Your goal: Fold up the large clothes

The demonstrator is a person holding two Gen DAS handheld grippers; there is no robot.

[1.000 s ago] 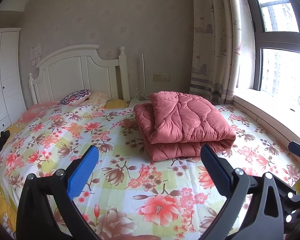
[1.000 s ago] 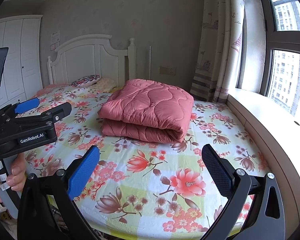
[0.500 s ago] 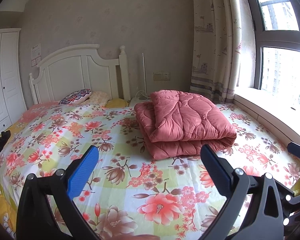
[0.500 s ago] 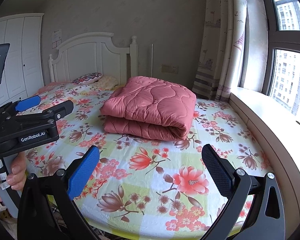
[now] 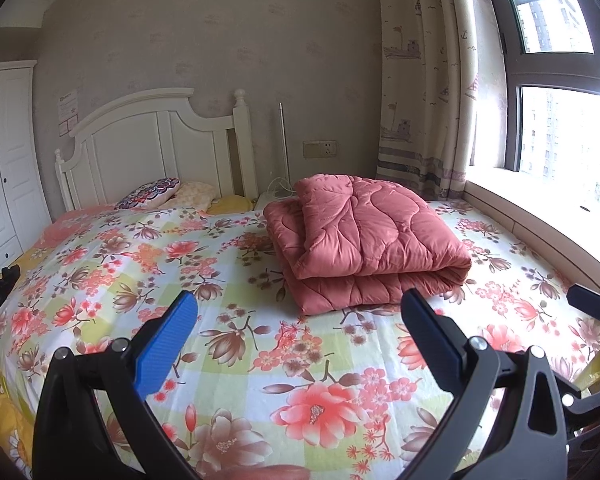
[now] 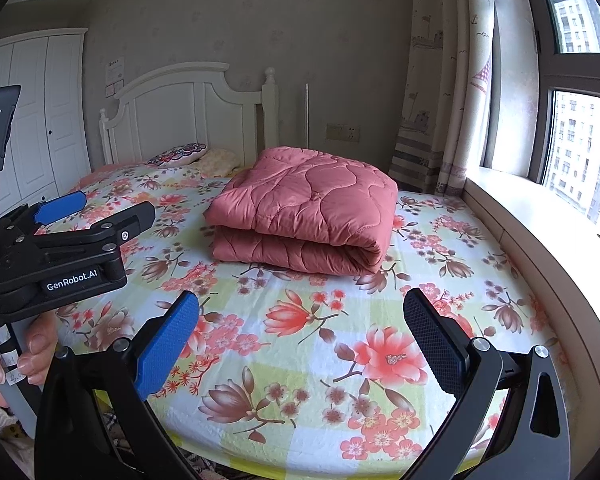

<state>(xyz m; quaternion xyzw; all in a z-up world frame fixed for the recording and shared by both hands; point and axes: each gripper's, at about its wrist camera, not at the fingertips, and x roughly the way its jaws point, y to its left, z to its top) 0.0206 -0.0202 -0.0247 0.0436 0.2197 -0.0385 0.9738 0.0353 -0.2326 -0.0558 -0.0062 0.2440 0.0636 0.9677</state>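
Pink quilt (image 5: 364, 240) folded on floral bed (image 5: 236, 344), pillows (image 5: 150, 194) by headboard (image 5: 156, 148), both grippers' jaws spread wide, empty.

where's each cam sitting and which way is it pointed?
Left wrist: on the left tongs, above the foot of the bed, facing the headboard; its own open fingers show.
Right wrist: on the right tongs, further right, same heading; own open fingers, the left tongs and a hand at left.
Shared: folded quilt, headboard, curtain, window.
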